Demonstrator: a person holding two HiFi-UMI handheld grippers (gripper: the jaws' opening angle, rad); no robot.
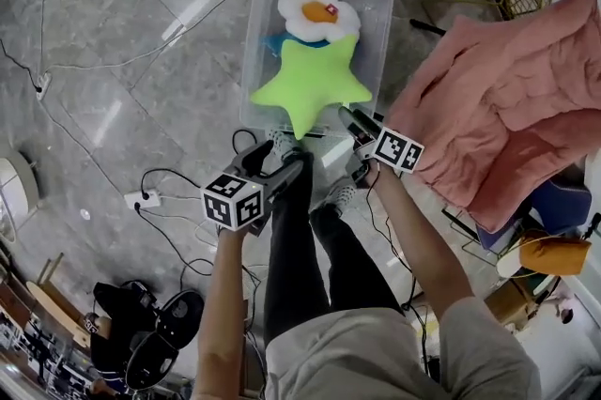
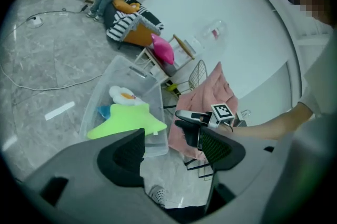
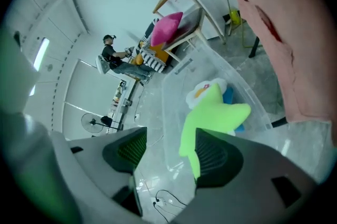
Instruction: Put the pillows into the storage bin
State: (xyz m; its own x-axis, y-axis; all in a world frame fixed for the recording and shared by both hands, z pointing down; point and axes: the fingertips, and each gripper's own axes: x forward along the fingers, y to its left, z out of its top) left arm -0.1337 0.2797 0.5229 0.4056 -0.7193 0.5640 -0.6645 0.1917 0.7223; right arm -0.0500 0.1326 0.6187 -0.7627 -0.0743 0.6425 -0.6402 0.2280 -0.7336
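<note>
Head view: your storage bin (image 1: 255,41) is on the marble floor (image 1: 113,60) right in front of your feet. It's clear plastic w/ no lid on. The green star pillow (image 1: 310,84) lies on top inside it, w/ one point hanging over the near rim. The white flower pillow (image 1: 317,11) is behind it at the far end, and something blue (image 1: 275,42) pokes out from under both. Your left gripper (image 1: 279,159) hangs over the floor just short of the bin's near edge. Your right gripper (image 1: 355,128) is at the near right corner, next to the star's lower right point. A big pink blanket (image 1: 512,98) is heaped off to your right.

Left gripper view: the jaws on your left gripper (image 2: 171,149) are spread wide w/ nothing between them, just floor and your shoe. The bin is up and to the left w/ the star pillow (image 2: 126,120) in it. Your right gripper (image 2: 189,120) shows in front of the pink blanket (image 2: 208,102).

Right gripper view: your right gripper (image 3: 166,152) is part open and pinching nothing, only floor shows in the gap. The star pillow (image 3: 210,112) sits in the bin beyond, w/ its near point just past the right-hand jaw. Can't tell if they touch.
</note>
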